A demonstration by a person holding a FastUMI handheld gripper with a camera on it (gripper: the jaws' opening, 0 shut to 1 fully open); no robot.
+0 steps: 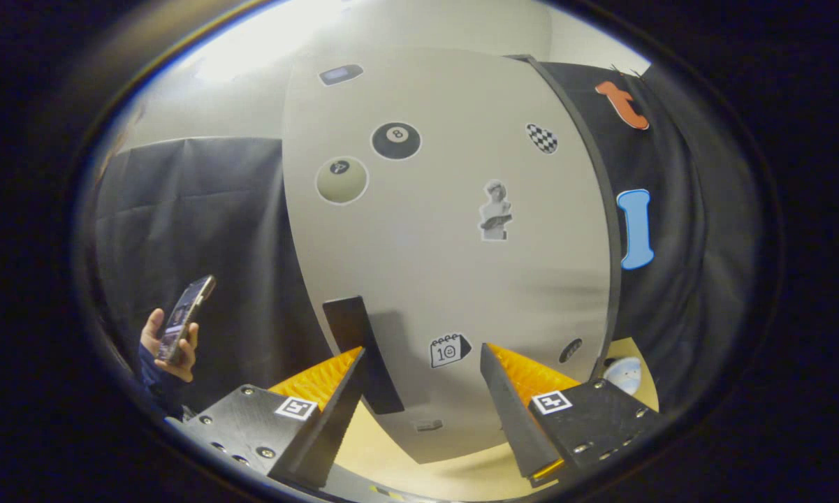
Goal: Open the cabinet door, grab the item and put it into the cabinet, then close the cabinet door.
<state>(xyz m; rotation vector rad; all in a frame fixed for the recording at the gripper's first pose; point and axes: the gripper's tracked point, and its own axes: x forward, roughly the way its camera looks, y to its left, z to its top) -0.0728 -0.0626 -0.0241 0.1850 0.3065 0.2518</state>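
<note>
Cabinet door, pale grey sticker-covered panel, shut face | black bar handle just ahead of left finger | gripper jaws apart, empty | stage: opening or just closed, undecidable.

**Gripper Faces Sticker-Covered Cabinet Door**

We see our gripper with fingers spread apart before the pale cabinet door, its dark handle just beside the left finger. An eight-ball sticker and a bust sticker dot the panel. Off left, a hand holds a phone.
</note>
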